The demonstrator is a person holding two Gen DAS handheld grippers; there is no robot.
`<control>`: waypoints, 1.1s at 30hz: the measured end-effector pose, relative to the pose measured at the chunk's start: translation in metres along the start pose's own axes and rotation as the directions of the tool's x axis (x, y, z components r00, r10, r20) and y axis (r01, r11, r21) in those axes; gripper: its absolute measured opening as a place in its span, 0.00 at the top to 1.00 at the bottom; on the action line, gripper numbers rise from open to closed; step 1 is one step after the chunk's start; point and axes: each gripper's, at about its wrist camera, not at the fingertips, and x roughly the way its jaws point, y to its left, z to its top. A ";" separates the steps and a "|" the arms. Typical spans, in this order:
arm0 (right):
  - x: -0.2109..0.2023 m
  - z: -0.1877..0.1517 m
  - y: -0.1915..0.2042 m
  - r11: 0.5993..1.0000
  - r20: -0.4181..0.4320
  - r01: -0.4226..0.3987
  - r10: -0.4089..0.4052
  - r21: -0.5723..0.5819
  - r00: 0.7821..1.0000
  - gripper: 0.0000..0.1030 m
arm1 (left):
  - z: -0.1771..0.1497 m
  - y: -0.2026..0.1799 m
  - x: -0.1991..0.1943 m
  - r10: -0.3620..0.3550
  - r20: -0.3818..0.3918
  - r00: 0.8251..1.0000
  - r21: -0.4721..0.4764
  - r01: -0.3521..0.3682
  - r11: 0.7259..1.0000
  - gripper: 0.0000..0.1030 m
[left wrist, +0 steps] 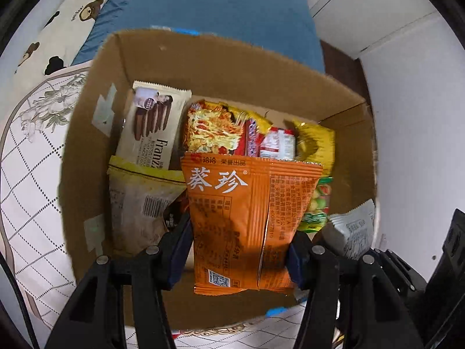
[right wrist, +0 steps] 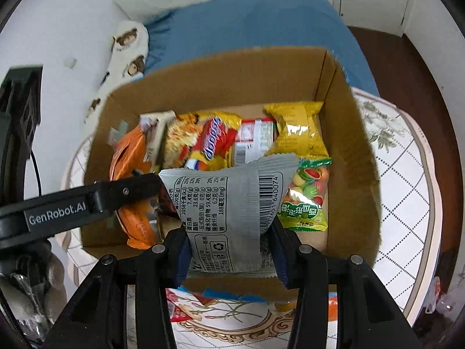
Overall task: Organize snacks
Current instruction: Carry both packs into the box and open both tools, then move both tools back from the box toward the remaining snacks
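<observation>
An open cardboard box point(left wrist: 221, 67) stands on a round table and holds several snack packets. My left gripper point(left wrist: 238, 258) hangs above the box, shut on an orange packet point(left wrist: 247, 221) with white Chinese characters. My right gripper point(right wrist: 229, 250) is shut on a silver packet point(right wrist: 232, 203) with a barcode, also over the box. In the right wrist view the left gripper point(right wrist: 87, 203) reaches in from the left with the orange packet point(right wrist: 130, 157). The silver packet point(left wrist: 353, 229) shows at the right edge of the left wrist view. Inside lie a Franzzi biscuit pack point(left wrist: 154, 125), noodles point(left wrist: 215, 128), a yellow packet point(right wrist: 296, 128) and green fruit candy point(right wrist: 305, 200).
The box sits on a white tablecloth point(right wrist: 407, 192) with a grid and flower pattern. Behind it is a blue chair cushion point(left wrist: 221, 5) and a bear-print pillow point(left wrist: 69, 14). White cabinet panels point(left wrist: 392, 14) stand at the right. More wrappers point(right wrist: 186, 311) lie on the table in front of the box.
</observation>
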 end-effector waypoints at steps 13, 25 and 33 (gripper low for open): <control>0.044 -0.006 -0.006 1.000 -0.155 0.004 -0.007 -0.021 0.988 0.19 | 0.002 0.013 0.043 0.042 -0.127 0.991 -0.008 -0.043 0.999 0.32; 0.036 -0.011 -0.014 0.997 -0.131 0.072 -0.075 -0.026 0.989 0.10 | -0.013 0.016 0.027 0.118 -0.041 0.992 0.031 -0.116 0.993 0.15; 0.008 -0.017 -0.029 0.992 -0.040 0.125 -0.125 0.007 0.991 0.10 | -0.037 0.009 -0.011 0.159 0.113 0.981 0.061 -0.167 0.984 0.15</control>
